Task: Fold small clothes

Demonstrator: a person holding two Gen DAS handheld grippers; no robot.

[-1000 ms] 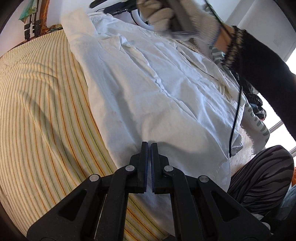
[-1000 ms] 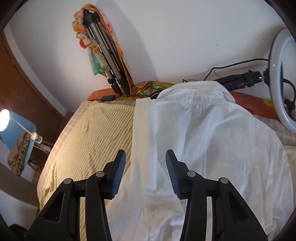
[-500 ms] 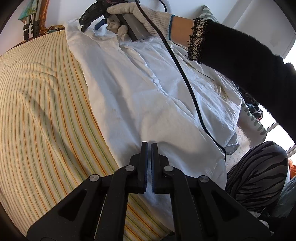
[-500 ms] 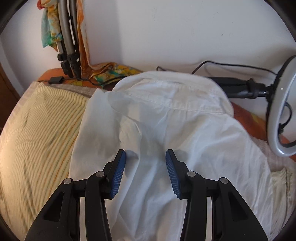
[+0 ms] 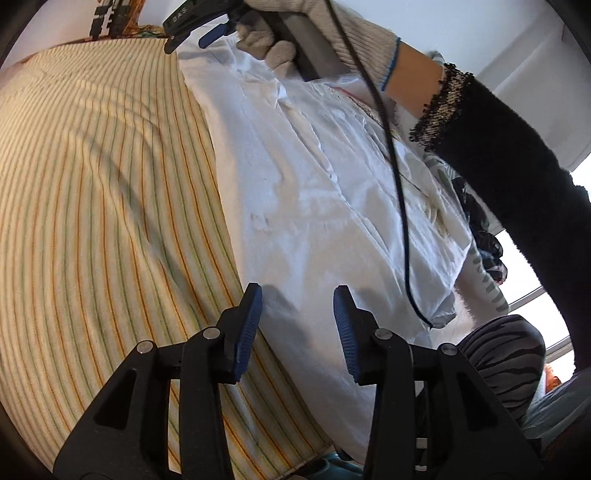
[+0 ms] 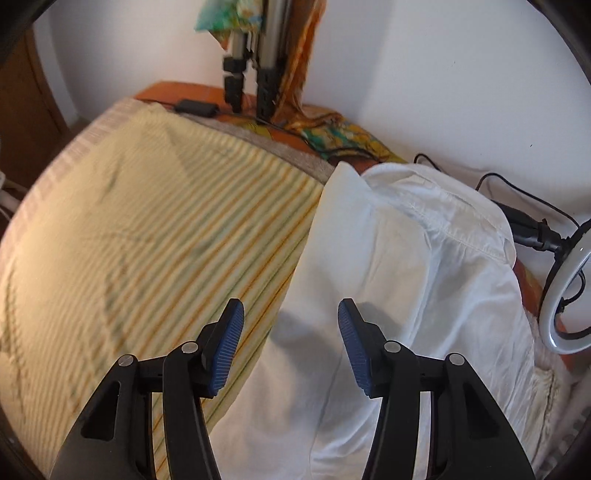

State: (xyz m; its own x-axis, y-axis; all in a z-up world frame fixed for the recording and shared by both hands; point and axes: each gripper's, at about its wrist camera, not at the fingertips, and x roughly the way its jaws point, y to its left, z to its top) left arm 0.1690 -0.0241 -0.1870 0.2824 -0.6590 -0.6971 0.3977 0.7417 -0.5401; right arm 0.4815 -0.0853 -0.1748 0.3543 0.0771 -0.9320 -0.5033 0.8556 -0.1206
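White shirt (image 5: pixel 306 192) spread flat on striped bedsheet (image 5: pixel 92 206), collar end toward wall w/ tripod (image 6: pixel 251 55), creased along middle; sheet bare to one side, ring light (image 6: pixel 565 288) past the other edge. L gripper (image 5: pixel 297 325) low over hem-side edge of shirt, jaws wide apart, nothing btwn blue pads (image 5: pixel 249 328). R gripper (image 6: pixel 290 347) over shirt's side edge nr collar, jaws likewise spread & empty; seen from L cam in gloved hand (image 5: pixel 332 33), cable (image 5: pixel 399 192) trailing across fabric.
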